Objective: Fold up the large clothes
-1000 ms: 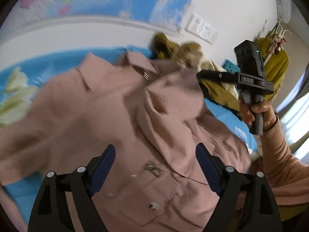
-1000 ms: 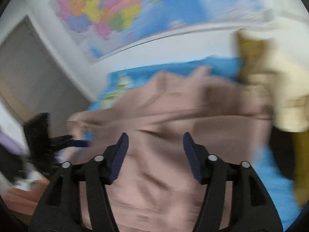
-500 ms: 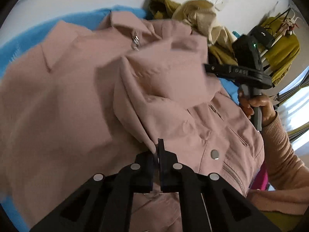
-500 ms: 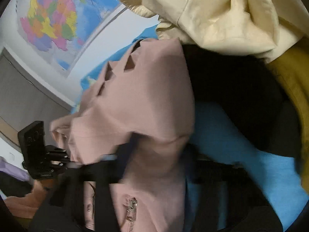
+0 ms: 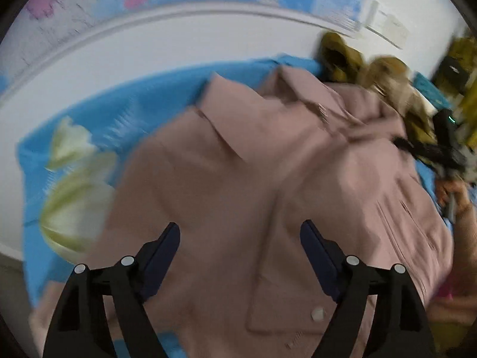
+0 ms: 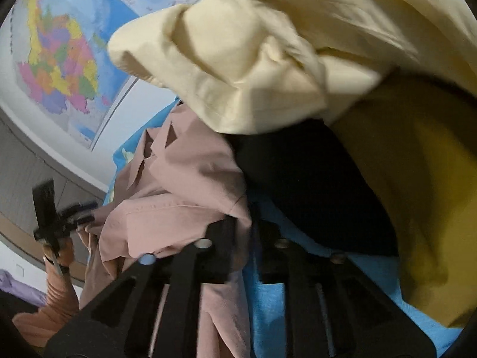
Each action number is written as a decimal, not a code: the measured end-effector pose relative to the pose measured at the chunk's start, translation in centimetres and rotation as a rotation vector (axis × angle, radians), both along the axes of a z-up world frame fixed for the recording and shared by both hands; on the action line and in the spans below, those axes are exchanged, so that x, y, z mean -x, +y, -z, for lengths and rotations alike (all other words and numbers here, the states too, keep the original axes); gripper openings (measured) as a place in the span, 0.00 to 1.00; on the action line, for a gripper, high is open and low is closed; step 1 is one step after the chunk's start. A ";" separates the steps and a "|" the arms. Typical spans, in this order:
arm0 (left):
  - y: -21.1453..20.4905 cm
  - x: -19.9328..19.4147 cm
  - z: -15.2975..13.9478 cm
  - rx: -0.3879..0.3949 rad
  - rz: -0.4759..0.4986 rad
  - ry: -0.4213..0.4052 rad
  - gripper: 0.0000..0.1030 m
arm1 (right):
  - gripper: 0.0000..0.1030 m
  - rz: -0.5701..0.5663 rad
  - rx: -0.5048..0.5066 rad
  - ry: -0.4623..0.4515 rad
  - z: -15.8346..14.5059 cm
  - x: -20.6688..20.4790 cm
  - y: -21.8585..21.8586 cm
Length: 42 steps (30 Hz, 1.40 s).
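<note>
1 pink jacket lies spread on the blue bedsheet, collar toward the wall edge. The left gripper hovers above it, jaws having just opened wide, nothing between them. The right gripper jaws, narrow, have just been opening; the jacket's fold lies between them, grip unclear. 1 cream garment and 1 mustard garment lie beside it.

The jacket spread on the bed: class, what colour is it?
Dusty pink jacket, plain; clearest in the left wrist view.
</note>
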<state>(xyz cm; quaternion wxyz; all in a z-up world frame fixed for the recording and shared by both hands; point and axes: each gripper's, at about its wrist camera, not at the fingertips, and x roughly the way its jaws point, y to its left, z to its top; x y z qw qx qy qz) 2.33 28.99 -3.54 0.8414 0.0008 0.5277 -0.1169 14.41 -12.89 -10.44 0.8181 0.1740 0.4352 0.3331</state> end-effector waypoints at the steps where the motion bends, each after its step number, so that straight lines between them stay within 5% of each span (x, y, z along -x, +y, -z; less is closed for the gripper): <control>1: -0.4 0.8 0.6 0.010 0.027 0.015 0.79 | 0.33 -0.002 0.017 -0.017 -0.3 0.4 0.1; 3: -1.7 1.9 1.9 0.008 0.069 0.039 0.82 | 0.46 -0.014 0.041 -0.054 -1.0 1.2 0.4; 6: -4.1 3.3 4.1 -0.048 0.150 0.068 0.80 | 0.49 -0.019 0.058 -0.102 -2.1 2.2 1.1; 8: -5.5 3.7 5.2 -0.099 0.194 0.062 0.56 | 0.49 -0.017 0.058 -0.122 -2.6 2.7 1.2; 10: -5.7 3.3 5.0 -0.161 0.180 0.029 0.10 | 0.49 -0.010 0.057 -0.147 -3.4 3.4 1.5; 13: -4.0 1.9 2.3 -0.214 0.073 -0.058 0.08 | 0.49 -0.026 0.045 -0.183 -4.8 4.4 2.1; 18: -0.8 -1.2 -1.9 -0.280 -0.068 -0.163 0.08 | 0.49 -0.115 0.074 -0.303 -7.6 5.9 5.2; 25: -0.2 -4.8 3.3 -0.351 -0.101 -0.062 0.14 | 0.46 -0.178 0.317 -0.248 -3.1 2.1 11.9; 27: 0.5 -4.8 4.6 -0.354 -0.096 -0.037 0.21 | 0.35 -0.146 0.357 -0.210 -1.3 0.5 11.6; 29: 1.0 -5.1 5.6 -0.349 -0.111 -0.019 0.34 | 0.13 -0.095 0.383 -0.200 -0.7 -0.5 10.7; 30: 1.3 -5.3 5.8 -0.359 -0.123 -0.022 0.42 | 0.12 -0.076 0.358 -0.180 -0.7 -0.9 10.1; 32: 1.7 -5.3 5.7 -0.385 -0.140 -0.045 0.53 | 0.24 -0.064 0.331 -0.166 -1.4 -0.6 9.8; 35: 2.0 -4.9 4.8 -0.343 -0.142 -0.054 0.55 | 0.39 -0.091 0.324 -0.230 -3.0 1.3 10.4; 42: 4.2 0.8 -2.0 -0.306 -0.200 -0.214 0.66 | 0.52 -0.356 0.317 -0.345 -5.4 6.0 17.6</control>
